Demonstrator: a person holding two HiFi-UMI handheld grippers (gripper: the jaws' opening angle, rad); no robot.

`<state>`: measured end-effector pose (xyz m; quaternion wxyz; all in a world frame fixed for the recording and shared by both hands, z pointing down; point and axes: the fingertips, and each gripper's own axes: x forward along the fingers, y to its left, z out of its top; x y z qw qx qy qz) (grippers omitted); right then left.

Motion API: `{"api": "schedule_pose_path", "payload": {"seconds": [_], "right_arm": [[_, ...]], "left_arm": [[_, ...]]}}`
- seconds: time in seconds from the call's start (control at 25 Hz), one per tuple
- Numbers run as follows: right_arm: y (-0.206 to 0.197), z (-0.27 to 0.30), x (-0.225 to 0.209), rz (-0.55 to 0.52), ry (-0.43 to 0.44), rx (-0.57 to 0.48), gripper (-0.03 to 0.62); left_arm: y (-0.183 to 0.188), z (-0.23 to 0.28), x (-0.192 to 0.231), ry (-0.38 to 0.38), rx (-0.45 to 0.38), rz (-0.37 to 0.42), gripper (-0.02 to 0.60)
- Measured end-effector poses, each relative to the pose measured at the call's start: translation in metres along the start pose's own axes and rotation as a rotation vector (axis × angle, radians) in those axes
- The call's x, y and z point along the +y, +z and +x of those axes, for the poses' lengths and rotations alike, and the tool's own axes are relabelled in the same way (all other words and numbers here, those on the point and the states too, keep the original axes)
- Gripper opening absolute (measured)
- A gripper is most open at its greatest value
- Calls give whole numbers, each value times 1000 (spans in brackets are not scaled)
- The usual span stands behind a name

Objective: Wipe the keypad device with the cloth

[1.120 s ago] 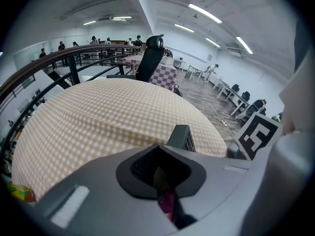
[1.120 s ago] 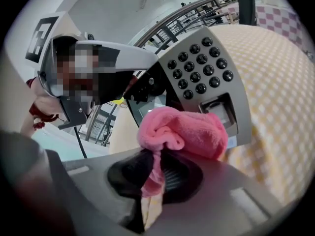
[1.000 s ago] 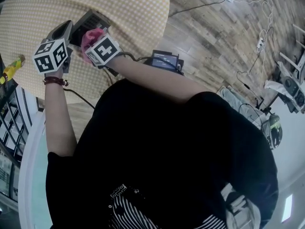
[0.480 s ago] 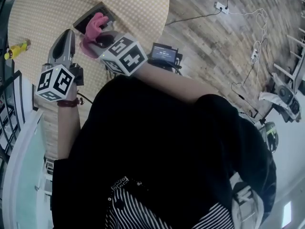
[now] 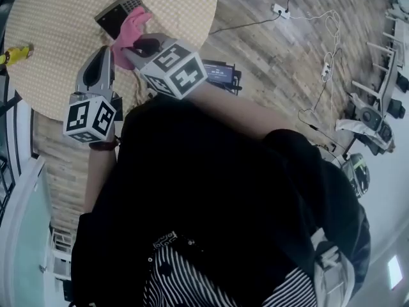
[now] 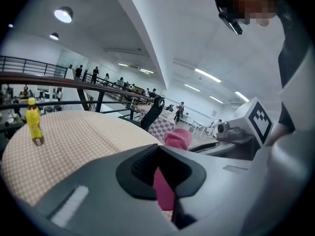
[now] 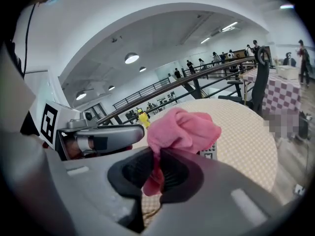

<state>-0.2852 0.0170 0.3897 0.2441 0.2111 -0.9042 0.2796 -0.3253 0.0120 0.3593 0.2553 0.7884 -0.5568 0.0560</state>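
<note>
The dark keypad device (image 5: 115,13) lies on the round checkered table (image 5: 57,43), at its far side. My right gripper (image 5: 137,43) is shut on the bunched pink cloth (image 5: 131,27), which hangs right beside and partly over the device. In the right gripper view the cloth (image 7: 182,129) bulges above the jaws (image 7: 158,168) and hides most of the keypad (image 7: 210,151). My left gripper (image 5: 102,51) hovers just left of the cloth, back from the device. Its jaws (image 6: 165,173) stand a narrow gap apart, and pink shows through that gap.
A yellow bottle (image 5: 14,55) stands at the table's left edge. On the wooden floor to the right sit a dark box with a screen (image 5: 220,74) and a power strip with cables (image 5: 279,9). A railing runs behind the table (image 6: 74,80).
My left gripper has drawn back from the keypad device, which now lies flat on the table. The right gripper with the cloth has stayed close to the device.
</note>
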Motion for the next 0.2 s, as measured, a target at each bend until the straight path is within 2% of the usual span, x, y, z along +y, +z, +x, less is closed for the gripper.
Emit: {"api": "schedule_pose_path", "payload": {"seconds": [0.2], "right_arm": [[-19, 50, -30, 19, -63, 7, 43]], "left_arm": [[-53, 38, 39, -104, 30, -66, 5]]}}
